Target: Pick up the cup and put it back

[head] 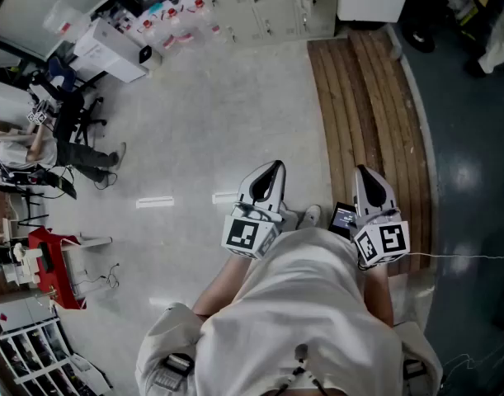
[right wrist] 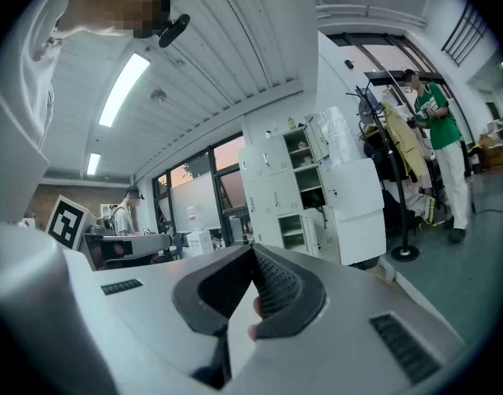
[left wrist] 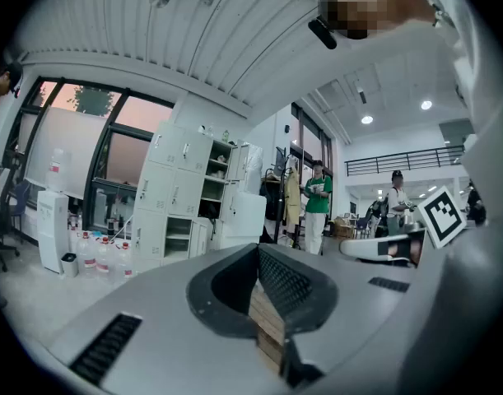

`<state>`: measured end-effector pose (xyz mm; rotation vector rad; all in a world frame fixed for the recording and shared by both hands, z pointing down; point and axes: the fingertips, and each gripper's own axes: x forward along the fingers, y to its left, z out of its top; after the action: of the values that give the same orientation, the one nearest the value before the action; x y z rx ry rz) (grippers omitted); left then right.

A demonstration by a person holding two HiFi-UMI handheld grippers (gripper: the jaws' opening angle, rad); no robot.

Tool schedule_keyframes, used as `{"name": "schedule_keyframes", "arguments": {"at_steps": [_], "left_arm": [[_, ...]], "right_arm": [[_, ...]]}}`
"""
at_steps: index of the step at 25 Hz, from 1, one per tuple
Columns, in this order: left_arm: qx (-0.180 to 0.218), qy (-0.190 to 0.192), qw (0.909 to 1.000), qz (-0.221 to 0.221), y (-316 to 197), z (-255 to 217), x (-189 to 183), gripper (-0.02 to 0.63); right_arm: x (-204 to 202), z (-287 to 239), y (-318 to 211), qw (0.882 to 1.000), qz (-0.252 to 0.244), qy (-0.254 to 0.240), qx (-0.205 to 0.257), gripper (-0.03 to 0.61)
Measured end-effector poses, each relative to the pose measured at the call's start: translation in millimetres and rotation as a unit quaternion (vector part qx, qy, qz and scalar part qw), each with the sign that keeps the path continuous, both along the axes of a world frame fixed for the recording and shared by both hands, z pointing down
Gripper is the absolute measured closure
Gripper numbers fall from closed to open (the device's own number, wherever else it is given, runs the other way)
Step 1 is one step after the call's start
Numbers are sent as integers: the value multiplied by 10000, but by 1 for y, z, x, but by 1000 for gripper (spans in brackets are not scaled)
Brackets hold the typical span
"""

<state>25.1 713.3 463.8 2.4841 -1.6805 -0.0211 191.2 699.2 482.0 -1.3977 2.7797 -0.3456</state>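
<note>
Left gripper (head: 273, 168) and right gripper (head: 361, 172) are held out level, the jaws of all 2 pressed together, empty. No cup shows in any view, so I'd say the pick-up hasn't begun. Next: find the cup, then open the jaws.

The left hand-held gripper (left wrist: 258, 253) had a smooth, matt grey plastic shell. Its pads (left wrist: 286, 282) were black and rough with a dotted grain. The wooden strip (head: 375, 114) showed bare brown slats. Left of that strip the floor (head: 202, 97) was pale, matt and speckled; right of it, dark and glossy. The shirt (head: 301, 312) was white cloth.
</note>
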Motion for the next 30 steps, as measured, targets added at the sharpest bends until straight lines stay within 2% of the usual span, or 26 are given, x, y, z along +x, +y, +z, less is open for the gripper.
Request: {"name": "schedule_keyframes", "arguments": {"at_steps": [13, 23, 30], "left_arm": [[137, -91, 9997, 188, 0, -13, 8, 604], [104, -142, 9994, 283, -15, -15, 17, 604], [41, -51, 9996, 267, -41, 2, 8, 604]], "right_arm": [[2, -9, 3, 9999, 139, -62, 58, 554], [14, -8, -5, 9989, 250, -377, 97, 552], [7, 5, -29, 9995, 252, -173, -18, 552]]}}
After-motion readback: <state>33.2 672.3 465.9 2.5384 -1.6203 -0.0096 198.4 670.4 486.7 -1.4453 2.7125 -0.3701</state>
